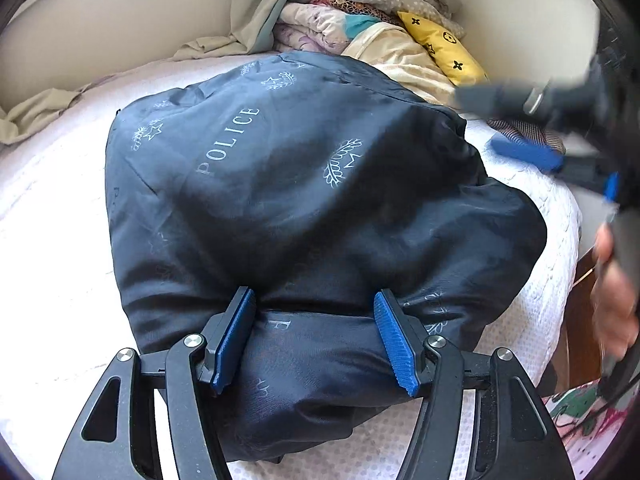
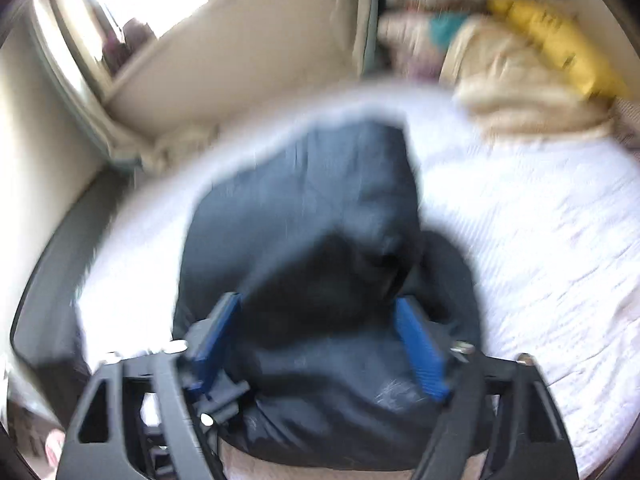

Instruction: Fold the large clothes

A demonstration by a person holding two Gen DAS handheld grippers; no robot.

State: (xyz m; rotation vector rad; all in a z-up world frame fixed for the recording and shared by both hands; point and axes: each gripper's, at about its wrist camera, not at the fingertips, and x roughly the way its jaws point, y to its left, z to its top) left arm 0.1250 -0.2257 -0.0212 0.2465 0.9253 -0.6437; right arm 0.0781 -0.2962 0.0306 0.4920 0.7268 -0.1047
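Bed point(image 1: 60, 240): white textured cover, with a heap of quilts and a yellow cushion point(image 1: 444, 46) at the far end.

Garment point(image 1: 304, 184): dark navy jacket, lining side up with "POLICE" printed on it, lying mid-bed as a bulky, partly folded bundle. Its long axis runs from the near edge away toward the quilts. The near end is a thick rolled fold.

Left gripper point(image 1: 314, 332): pointing down and forward. The rolled near fold sits between its blue pads; both pads appear to press the cloth, so I read it as clenched on the jacket.

Right gripper point(image 1: 552, 156): off the jacket's right flank, raised and blurred in the left view. In its own view the right gripper point(image 2: 320, 344) has its jaws wide, dark cloth lying between and below them, pads apparently not pinching. Released, as far as the blur allows.

Judgement: the left hand is nearer and anchors the near end. The free flank lies right of the axis, toward the right hand.
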